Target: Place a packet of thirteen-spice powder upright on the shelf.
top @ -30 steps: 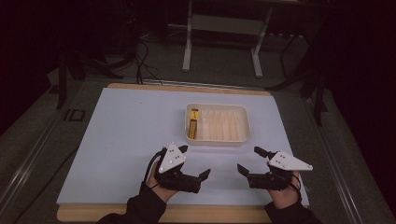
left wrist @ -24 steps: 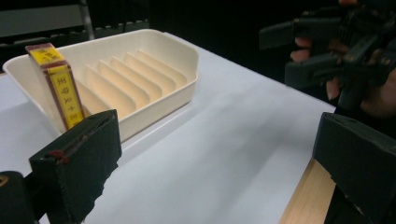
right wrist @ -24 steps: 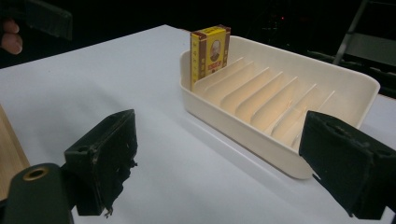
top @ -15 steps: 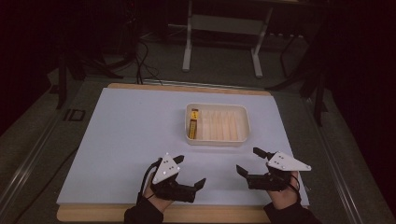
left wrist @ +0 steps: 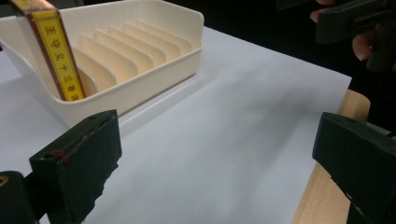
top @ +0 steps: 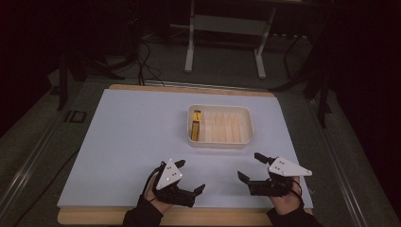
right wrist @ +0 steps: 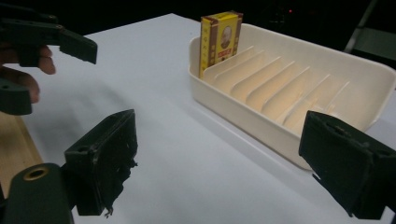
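A cream slotted tray point(top: 246, 124) sits on the white sheet right of centre. A yellow and red box point(top: 196, 125) stands upright in its leftmost slot, with the other slots bare. My left gripper point(top: 190, 176) hovers near the front edge, open, with nothing between its jaws. My right gripper point(top: 249, 166) is to its right, also open and holding nothing. In the left gripper view the box point(left wrist: 56, 51) and tray point(left wrist: 140, 88) lie ahead of the left gripper point(left wrist: 217, 154). The right gripper view shows the box point(right wrist: 219, 39) and tray point(right wrist: 280, 116) beyond the right gripper point(right wrist: 224, 158).
The white sheet point(top: 123, 142) covers a wooden table whose bare strip point(top: 94, 216) runs along the front edge. Dark floor, cables and a metal stand point(top: 224, 42) lie beyond the far edge. My other hand's gripper appears at the top of each gripper view.
Both hands have drawn back slightly toward the table's front edge. The jaws stay open. The tray and box have not moved.
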The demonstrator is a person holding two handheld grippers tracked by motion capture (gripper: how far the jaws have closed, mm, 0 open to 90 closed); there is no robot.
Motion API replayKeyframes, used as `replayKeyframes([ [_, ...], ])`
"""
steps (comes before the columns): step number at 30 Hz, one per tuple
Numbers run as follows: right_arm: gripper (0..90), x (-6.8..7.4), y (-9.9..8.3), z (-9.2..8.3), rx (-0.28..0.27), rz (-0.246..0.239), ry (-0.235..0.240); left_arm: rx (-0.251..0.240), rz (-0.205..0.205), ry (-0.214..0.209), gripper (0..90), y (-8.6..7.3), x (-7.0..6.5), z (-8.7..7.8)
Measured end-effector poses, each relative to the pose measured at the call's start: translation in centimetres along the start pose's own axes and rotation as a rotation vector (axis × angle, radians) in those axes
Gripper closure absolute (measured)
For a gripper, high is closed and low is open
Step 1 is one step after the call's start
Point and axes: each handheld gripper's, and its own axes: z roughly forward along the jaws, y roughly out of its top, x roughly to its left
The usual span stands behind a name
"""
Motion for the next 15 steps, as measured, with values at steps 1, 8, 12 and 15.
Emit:
replayKeyframes([
  [1, 11.5, 0.0, 0.0, 0.0, 0.0, 0.0, 0.0, 0.0, 0.0, 0.0, 2.2, 0.0, 0.0, 0.0],
  [8, 11.5, 0.2, -0.6, 0.7, 0.025, -0.009, 0.016, 0.003, 0.059, 0.031, 2.2, -1.1, 0.4, 0.3],
  [12, 11.5, 0.1, -0.7, 0.8, 0.031, -0.011, 0.015, -0.014, 0.06, 0.035, 2.2, -1.1, 0.5, 0.3],
  [15, 11.5, 0.1, -0.8, 0.8, 0.032, -0.011, 0.013, -0.02, 0.05, 0.034, 2.2, -1.1, 0.5, 0.3],
])
